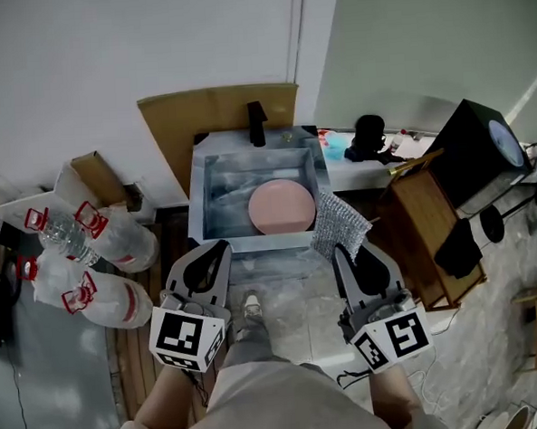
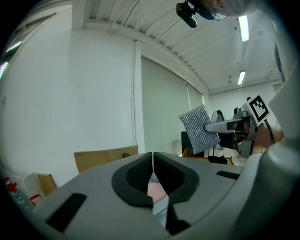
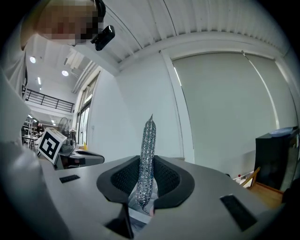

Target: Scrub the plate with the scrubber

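Observation:
A pink plate (image 1: pixel 282 206) lies in the metal sink (image 1: pixel 210 210) ahead of me. My right gripper (image 1: pixel 345 250) is shut on a silvery mesh scrubber (image 1: pixel 340 225), which sticks out past the sink's right front corner. In the right gripper view the scrubber (image 3: pixel 147 161) stands edge-on between the black pads. The left gripper (image 1: pixel 214 250) is shut with nothing in it, near the sink's front left. In the left gripper view its jaws (image 2: pixel 153 171) meet, a bit of pink plate (image 2: pixel 156 191) shows below them, and the scrubber (image 2: pixel 198 130) hangs at the right.
A black tap (image 1: pixel 257 124) stands at the sink's back rim, with brown cardboard (image 1: pixel 174 126) behind it. Large water bottles (image 1: pixel 94 251) lie at the left. A wooden stand (image 1: pixel 428 224), a black box (image 1: pixel 478 154) and small items on a counter (image 1: pixel 373 143) are at the right.

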`<state>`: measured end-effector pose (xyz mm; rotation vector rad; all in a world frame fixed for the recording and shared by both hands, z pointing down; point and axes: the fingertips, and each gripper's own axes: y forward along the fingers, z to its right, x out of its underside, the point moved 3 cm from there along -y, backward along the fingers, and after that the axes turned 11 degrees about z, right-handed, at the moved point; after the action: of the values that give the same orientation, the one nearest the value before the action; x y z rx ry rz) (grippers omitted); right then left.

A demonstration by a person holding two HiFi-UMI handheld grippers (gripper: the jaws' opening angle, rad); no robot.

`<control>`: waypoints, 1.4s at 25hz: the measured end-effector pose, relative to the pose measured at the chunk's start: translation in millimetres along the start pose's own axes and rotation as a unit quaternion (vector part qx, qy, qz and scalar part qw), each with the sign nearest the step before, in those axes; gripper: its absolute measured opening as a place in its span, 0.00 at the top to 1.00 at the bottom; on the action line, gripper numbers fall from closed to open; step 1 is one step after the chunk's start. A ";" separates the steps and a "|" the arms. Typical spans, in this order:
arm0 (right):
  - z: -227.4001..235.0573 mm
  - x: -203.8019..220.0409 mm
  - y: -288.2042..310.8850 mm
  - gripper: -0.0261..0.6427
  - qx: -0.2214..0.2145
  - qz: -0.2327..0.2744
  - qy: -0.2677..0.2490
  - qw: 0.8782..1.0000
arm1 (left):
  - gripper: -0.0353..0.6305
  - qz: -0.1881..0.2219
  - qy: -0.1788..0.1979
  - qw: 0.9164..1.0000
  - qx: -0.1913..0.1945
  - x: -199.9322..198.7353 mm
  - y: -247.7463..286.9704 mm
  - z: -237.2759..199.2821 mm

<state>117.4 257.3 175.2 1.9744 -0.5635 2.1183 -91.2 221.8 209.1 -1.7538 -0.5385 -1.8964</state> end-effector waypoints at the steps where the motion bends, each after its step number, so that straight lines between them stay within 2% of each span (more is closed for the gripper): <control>1: 4.1 6.0 16.4 0.80 0.001 -0.007 0.001 1.000 | 0.91 -0.009 -0.002 1.000 0.003 6.7 12.4 -10.8; 10: 39.0 84.2 149.5 0.80 0.015 -0.093 0.029 0.995 | 0.91 -0.075 -0.056 0.995 0.029 81.8 120.2 -101.6; 13: 47.2 121.3 181.2 0.80 0.019 -0.136 0.042 0.990 | 0.91 -0.100 -0.081 0.991 0.034 110.1 148.3 -127.4; 17: 56.0 176.4 207.4 0.80 0.030 -0.190 0.075 0.978 | 0.91 -0.130 -0.093 0.986 0.042 150.2 175.2 -152.4; 26: 67.1 276.6 245.1 0.80 0.020 -0.282 0.100 0.954 | 0.91 -0.210 -0.156 0.963 0.062 246.7 213.0 -165.0; 35: 78.4 361.8 259.3 0.80 -0.003 -0.355 0.128 0.926 | 0.91 -0.286 -0.193 0.936 0.069 328.1 232.4 -149.9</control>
<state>54.1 -52.0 498.6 1.5220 0.1823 1.8296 -86.7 -83.2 511.0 -2.0321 -1.4259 -1.7922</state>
